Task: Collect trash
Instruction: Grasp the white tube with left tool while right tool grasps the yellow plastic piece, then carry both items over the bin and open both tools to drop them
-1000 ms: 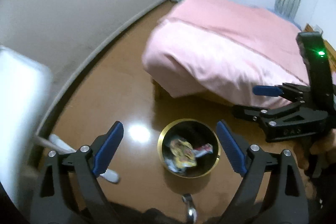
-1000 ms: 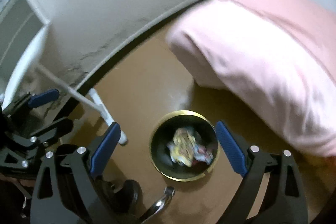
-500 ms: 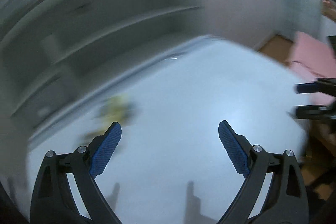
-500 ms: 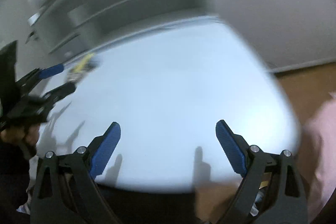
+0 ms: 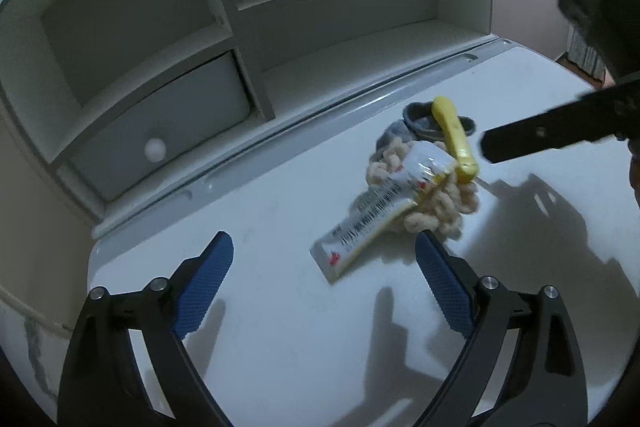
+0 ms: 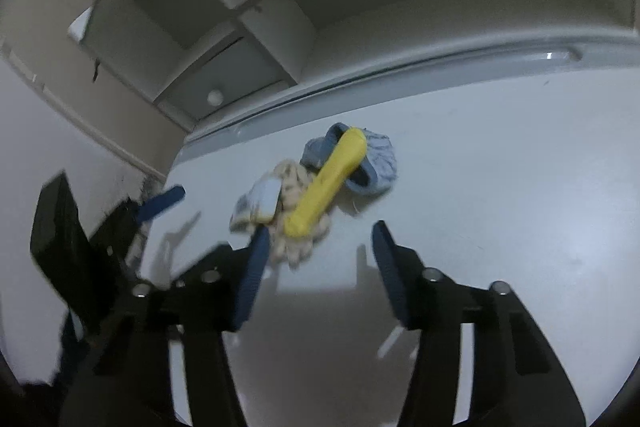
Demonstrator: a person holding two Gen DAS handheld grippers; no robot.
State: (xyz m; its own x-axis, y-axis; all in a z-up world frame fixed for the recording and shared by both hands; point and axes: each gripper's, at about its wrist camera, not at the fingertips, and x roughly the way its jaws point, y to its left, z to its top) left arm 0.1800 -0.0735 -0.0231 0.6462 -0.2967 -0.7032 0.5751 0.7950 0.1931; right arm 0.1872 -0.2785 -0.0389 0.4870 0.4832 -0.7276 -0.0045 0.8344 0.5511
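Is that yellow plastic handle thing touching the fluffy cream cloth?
Touching. The right wrist view shows the yellow plastic handle lying directly across the fluffy cream cloth, overlapping it.

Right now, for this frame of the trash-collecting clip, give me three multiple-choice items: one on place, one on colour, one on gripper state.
1. Where does the barcoded wrapper lie?
A. inside the drawer
B. on the white desk, leaning on the cream knitted bundle
C. on a shelf

2. What colour is the long plastic piece lying across the pile?
A. yellow
B. red
C. green

3. How is the left gripper?
A. shut on the wrapper
B. shut, empty
C. open, empty

Answers:
1 B: its upper end rests on the cream knitted bundle, its lower end on the white desk.
2 A: it shows yellow in both wrist views.
3 C: its blue pads stand wide apart above the desk, nothing between them.
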